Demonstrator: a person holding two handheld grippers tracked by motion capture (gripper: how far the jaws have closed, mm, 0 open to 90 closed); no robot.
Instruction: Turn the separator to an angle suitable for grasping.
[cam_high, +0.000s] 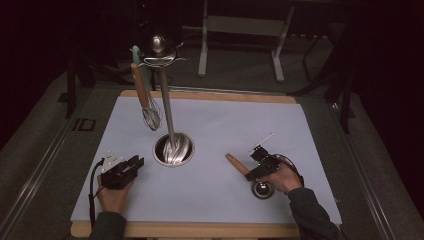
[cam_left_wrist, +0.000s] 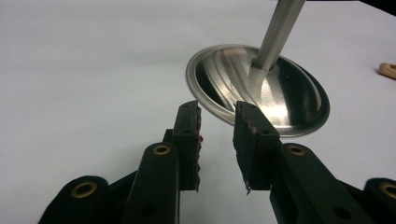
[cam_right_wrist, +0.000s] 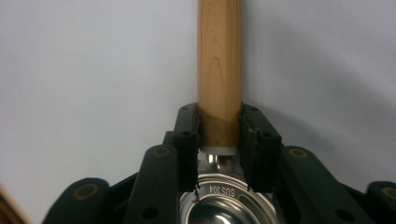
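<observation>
On the white table (cam_high: 210, 200), the right gripper (cam_right_wrist: 219, 135) clamps the ladle's (cam_high: 252, 179) wooden handle, pointing away up-left.

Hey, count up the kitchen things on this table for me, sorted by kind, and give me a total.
Utensil stands: 1, the steel stand with a round base.
Whisks: 1, the wooden-handled whisk hanging from the stand.
Teal-handled utensils: 1, the teal handle hanging behind the whisk; its head is hidden.
Ladles: 1, the wooden-handled ladle lying on the table, between the right gripper jaws.
Total: 4
</observation>
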